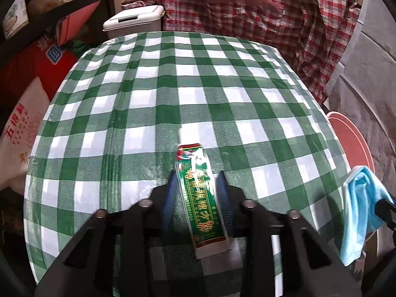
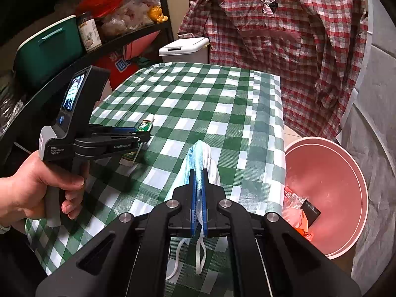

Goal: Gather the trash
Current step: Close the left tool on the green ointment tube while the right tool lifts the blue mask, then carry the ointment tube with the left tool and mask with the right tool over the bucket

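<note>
A green tube with gold lettering lies flat on the green-checked tablecloth. My left gripper straddles it, one finger on each side; the jaws stand narrowly open, and a thin gap shows at the right finger. In the right wrist view that left gripper sits low over the tube, with a hand on its handle. My right gripper is shut on a light blue face mask, held above the table near its right edge, ear loops dangling. The mask also shows in the left wrist view.
A pink basin stands below the table's right edge with orange wrappers and a dark card in it. A white swing-lid bin sits behind the table. A red plaid shirt hangs at the back. Black shelves with bags and jars crowd the left.
</note>
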`<action>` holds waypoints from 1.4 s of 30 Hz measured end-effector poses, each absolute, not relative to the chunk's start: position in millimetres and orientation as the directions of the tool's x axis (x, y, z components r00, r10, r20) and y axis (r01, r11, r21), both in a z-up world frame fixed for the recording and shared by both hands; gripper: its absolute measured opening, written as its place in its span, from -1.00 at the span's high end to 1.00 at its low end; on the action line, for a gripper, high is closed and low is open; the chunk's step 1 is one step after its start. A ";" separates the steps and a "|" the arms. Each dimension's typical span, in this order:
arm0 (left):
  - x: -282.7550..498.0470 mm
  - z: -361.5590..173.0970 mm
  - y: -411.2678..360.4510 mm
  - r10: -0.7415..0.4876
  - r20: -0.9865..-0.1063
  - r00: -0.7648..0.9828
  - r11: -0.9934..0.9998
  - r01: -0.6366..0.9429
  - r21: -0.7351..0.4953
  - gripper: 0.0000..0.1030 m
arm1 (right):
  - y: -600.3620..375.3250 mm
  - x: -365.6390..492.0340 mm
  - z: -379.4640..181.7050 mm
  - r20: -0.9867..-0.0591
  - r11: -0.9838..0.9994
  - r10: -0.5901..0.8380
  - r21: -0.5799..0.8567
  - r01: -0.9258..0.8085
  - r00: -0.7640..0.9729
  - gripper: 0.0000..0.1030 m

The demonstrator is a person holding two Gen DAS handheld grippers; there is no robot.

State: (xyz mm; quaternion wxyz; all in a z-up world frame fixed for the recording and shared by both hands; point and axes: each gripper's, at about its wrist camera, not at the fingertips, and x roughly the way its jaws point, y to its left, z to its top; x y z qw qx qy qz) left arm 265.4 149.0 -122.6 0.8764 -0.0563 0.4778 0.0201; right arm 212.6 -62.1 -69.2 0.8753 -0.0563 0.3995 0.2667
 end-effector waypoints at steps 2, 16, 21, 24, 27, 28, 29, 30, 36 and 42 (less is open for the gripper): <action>265.1 -121.1 151.1 -0.017 -0.840 0.542 0.992 -0.096 -0.082 0.46 | -62.8 213.2 -67.0 -0.725 0.853 0.423 0.116 -0.509 0.543 0.92; 246.4 -79.6 145.2 0.002 -0.779 0.627 0.990 -0.113 -0.088 0.47 | -82.4 206.5 -41.9 -0.678 0.871 0.425 0.125 -0.475 0.600 0.92; 236.1 -62.7 139.3 0.010 -0.753 0.658 0.990 -0.110 -0.084 0.47 | -96.1 202.6 -29.3 -0.654 0.884 0.415 0.126 -0.449 0.633 0.92; 230.1 -52.2 134.2 0.008 -0.738 0.675 0.990 -0.110 -0.090 0.47 | -107.1 201.2 -20.8 -0.637 0.892 0.409 0.129 -0.433 0.654 0.92; 225.5 -42.5 129.9 0.003 -0.722 0.692 0.989 -0.107 -0.099 0.47 | -119.5 201.3 -11.6 -0.617 0.901 0.402 0.135 -0.412 0.676 0.92; 223.7 -38.6 128.1 0.000 -0.715 0.699 0.989 -0.107 -0.104 0.47 | -123.1 202.4 -9.2 -0.613 0.904 0.400 0.139 -0.405 0.682 0.92; 221.8 -35.0 126.3 -0.003 -0.709 0.705 0.988 -0.107 -0.110 0.47 | -127.5 202.9 -6.6 -0.608 0.907 0.397 0.143 -0.397 0.688 0.92; 220.0 -32.8 125.3 -0.004 -0.705 0.710 0.988 -0.107 -0.113 0.47 | -130.6 203.5 -4.8 -0.604 0.909 0.395 0.147 -0.391 0.692 0.92; 212.3 -18.9 109.7 -0.006 -0.678 0.735 0.990 -0.093 -0.109 0.47 | -151.3 203.8 6.6 -0.578 0.922 0.377 0.156 -0.355 0.724 0.92; 208.0 -9.5 96.7 -0.015 -0.656 0.754 0.992 -0.068 -0.102 0.47 | -168.9 205.7 16.8 -0.554 0.931 0.360 0.165 -0.324 0.751 0.92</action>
